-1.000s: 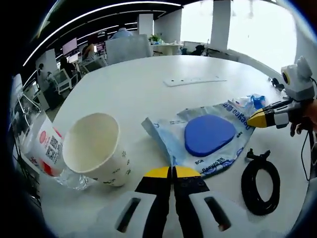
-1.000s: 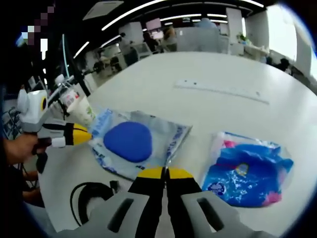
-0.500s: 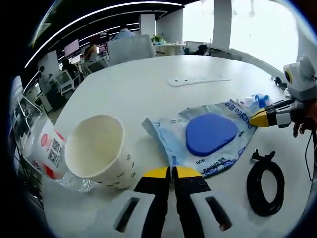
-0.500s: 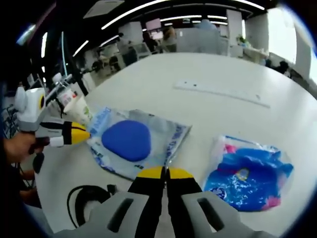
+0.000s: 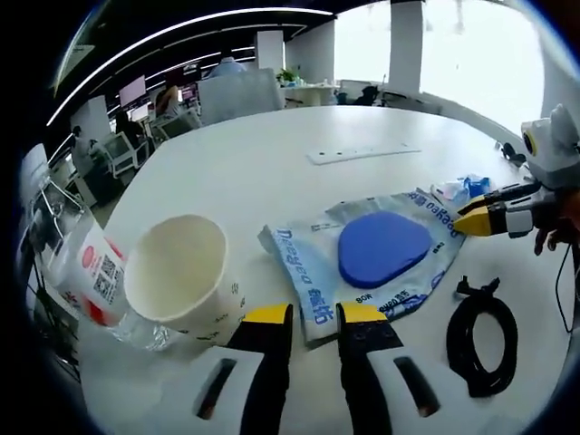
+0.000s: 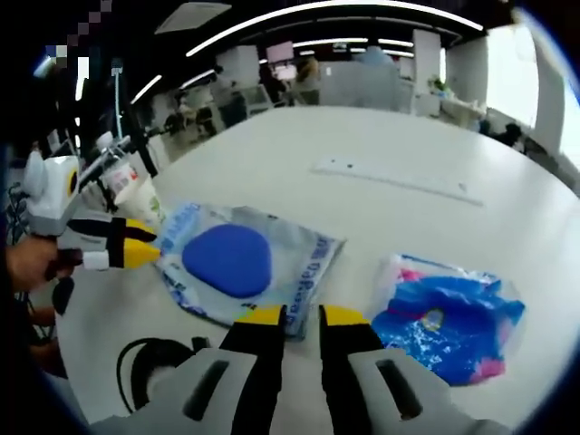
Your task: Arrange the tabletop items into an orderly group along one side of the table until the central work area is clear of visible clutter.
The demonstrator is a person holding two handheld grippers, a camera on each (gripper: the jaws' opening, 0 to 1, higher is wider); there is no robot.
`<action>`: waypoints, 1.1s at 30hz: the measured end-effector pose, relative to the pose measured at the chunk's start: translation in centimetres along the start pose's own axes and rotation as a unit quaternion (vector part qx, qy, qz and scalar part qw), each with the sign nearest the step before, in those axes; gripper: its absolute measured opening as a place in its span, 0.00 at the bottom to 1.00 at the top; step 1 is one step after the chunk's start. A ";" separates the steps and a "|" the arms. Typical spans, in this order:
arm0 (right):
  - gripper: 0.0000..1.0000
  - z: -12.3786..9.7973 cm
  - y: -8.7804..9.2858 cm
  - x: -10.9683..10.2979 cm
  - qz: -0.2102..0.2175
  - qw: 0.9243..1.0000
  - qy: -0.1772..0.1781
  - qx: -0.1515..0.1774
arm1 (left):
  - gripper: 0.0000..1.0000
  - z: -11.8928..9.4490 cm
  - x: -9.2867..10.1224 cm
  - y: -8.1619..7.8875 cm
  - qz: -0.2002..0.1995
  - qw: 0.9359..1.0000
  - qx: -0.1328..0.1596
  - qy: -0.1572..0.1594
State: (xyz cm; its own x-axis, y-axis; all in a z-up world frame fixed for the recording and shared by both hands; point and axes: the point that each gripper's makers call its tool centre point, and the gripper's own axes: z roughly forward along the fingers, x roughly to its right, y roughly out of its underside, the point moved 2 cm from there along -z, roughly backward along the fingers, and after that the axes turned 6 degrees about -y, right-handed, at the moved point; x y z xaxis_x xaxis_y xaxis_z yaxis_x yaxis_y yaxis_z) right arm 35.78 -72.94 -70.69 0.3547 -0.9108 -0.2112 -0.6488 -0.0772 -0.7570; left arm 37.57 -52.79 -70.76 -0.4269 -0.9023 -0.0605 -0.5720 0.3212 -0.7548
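Observation:
A clear plastic bag with a blue pad inside (image 5: 381,249) (image 6: 227,260) lies flat on the white table (image 5: 263,172). My left gripper (image 5: 314,314) is open at the bag's near corner, and the bag's edge lies between its jaws. My right gripper (image 6: 302,317) is open at the opposite edge of the same bag. Each gripper appears in the other's view, at the bag's far side: the right gripper (image 5: 478,213) and the left gripper (image 6: 143,243). A paper cup (image 5: 177,272) stands upright left of the bag, against a red-labelled bottle (image 5: 86,281).
A coiled black cable (image 5: 480,331) (image 6: 149,372) lies by the bag. A crinkled blue packet (image 6: 449,317) (image 5: 462,188) sits beyond the bag's other side. A white strip (image 5: 362,149) (image 6: 399,177) lies farther out. Office desks and people fill the background.
Both grippers were shut on the bag's edges and are open now. The bag has been let go and rests flat on the table.

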 end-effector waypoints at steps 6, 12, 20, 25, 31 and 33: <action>0.28 -0.6 -1.1 -0.3 -0.001 0.999 -0.006 0.033 | 0.31 -0.6 0.5 0.1 -0.007 1.000 0.008 -0.005; 0.41 -1.1 -2.0 -0.9 -0.019 0.998 -0.014 0.050 | 0.41 -1.3 1.2 0.0 -0.002 1.000 0.014 -0.004; 0.48 -2.0 -2.6 -1.8 -0.028 0.997 -0.024 0.063 | 0.59 -2.3 1.6 -0.4 0.002 1.000 0.023 -0.006; 0.49 -2.6 -2.4 -2.2 -0.048 0.997 -0.027 0.058 | 0.63 -2.9 2.3 -0.4 0.001 1.000 0.024 0.000; 0.52 -3.4 -2.8 -2.6 -0.057 0.996 -0.034 0.060 | 0.69 -3.6 2.9 -0.3 -0.001 1.000 0.026 0.004; 0.55 -3.6 -3.0 -2.8 -0.058 0.996 -0.037 0.063 | 0.71 -3.9 3.2 -0.4 -0.001 1.000 0.027 0.005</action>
State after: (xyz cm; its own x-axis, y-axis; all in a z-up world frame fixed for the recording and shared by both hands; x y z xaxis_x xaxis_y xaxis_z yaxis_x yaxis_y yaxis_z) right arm 34.32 -71.61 -65.56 0.4749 -0.8656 -0.1591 -0.5124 -0.1250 -0.8496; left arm 33.74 -54.65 -68.14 -0.4330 -0.8999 -0.0513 -0.5349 0.3023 -0.7890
